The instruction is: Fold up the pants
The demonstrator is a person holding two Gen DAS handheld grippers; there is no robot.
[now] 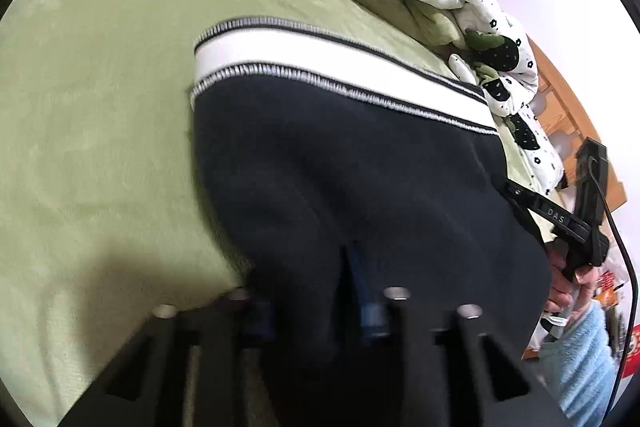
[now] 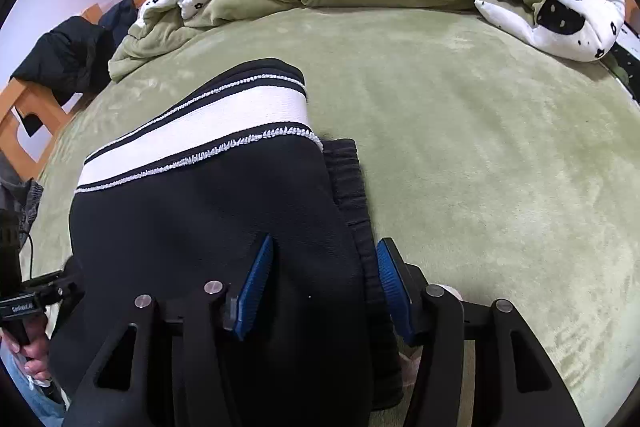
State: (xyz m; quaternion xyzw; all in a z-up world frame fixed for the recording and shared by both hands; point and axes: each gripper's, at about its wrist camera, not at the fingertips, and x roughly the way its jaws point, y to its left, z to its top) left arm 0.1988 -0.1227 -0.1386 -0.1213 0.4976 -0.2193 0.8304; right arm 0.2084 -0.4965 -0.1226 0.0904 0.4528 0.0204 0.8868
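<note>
You've got the pants [image 2: 208,227] lying on the green bed [image 2: 480,167], left gripper [image 1: 316,291] jaws clenched on the near fabric edge to lift it, right gripper [image 2: 324,275] jaws released, straddling the cloth.

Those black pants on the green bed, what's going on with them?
A person is folding the black pants on the green blanket with a handheld gripper in each hand. The left gripper has pinched the near edge of the fabric. The right gripper straddles the other side with its blue pads apart, not pressing.
</note>
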